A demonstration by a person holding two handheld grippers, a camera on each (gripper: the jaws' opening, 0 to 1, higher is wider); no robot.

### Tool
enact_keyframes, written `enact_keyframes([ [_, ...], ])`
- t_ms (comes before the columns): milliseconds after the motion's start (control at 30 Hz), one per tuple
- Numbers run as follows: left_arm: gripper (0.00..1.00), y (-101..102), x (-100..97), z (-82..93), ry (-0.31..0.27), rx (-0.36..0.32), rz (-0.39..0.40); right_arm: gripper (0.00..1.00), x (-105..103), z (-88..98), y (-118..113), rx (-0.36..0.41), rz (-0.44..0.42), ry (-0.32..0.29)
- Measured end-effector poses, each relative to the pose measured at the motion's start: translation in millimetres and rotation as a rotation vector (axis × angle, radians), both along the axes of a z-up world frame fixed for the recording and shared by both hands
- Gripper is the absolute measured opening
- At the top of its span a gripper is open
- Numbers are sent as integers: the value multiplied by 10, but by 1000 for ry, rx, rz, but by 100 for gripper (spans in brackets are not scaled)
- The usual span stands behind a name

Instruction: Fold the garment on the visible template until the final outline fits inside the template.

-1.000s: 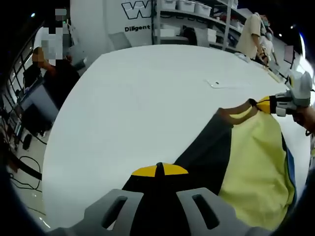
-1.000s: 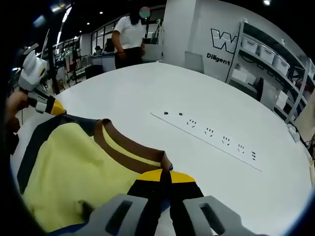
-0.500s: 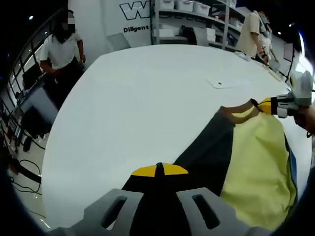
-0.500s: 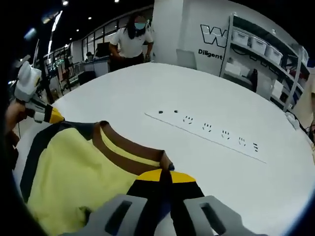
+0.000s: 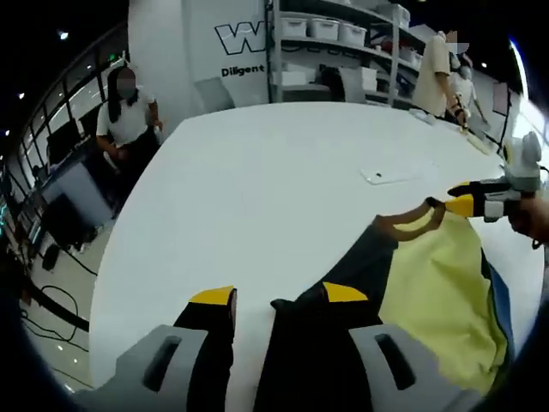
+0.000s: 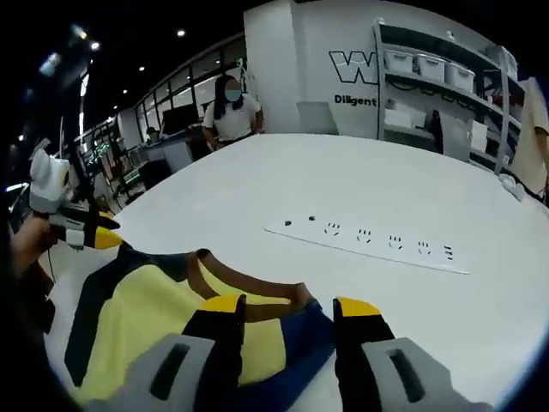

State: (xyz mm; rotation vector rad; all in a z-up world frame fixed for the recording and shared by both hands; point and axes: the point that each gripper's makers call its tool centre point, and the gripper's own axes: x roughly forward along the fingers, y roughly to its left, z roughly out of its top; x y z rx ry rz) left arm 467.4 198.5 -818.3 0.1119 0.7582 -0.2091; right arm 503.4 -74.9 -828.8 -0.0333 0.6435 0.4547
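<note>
While both pairs of jaws stand apart, the garment (image 6: 171,300) lies flat on the white table (image 5: 274,189), its collar edge stretching between the left gripper (image 5: 279,300) and the right gripper (image 6: 287,309), directly beneath each.

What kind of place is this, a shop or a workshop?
Probably a company showroom or lab: a big white table with a garment on it, storage shelves with bins, and a logo wall.

Yellow-and-black garment (image 6: 146,318) with brown collar, flat on table (image 6: 386,189)
</note>
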Motion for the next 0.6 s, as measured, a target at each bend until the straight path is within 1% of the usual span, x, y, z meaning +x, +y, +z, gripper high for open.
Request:
enact_keyframes([
  [33,46,-18,-34,6,9,-8,-3,44,-13,7,5,3,0,-1],
  [67,49,-35,-62,10,16,-20,-2,47,-74,29,21,6,5,4],
  [133,57,-66,-106,33,11,-36,-6,53,-155,54,42,20,7,21],
  [233,63,-94,-163,63,9,-42,-14,56,-256,107,69,29,17,23],
  [300,67,-135,-217,56,18,-49,-27,58,-345,167,101,27,38,14],
  [400,76,-195,-311,65,24,-60,-43,64,-431,232,132,32,48,6],
  [533,82,-245,-378,64,32,-72,-61,68,-561,306,182,44,67,1],
  [567,83,-285,-461,59,44,-82,-74,69,-599,328,193,45,73,-1],
  [600,84,-297,-485,66,42,-84,-81,71,-646,352,208,49,78,-4],
])
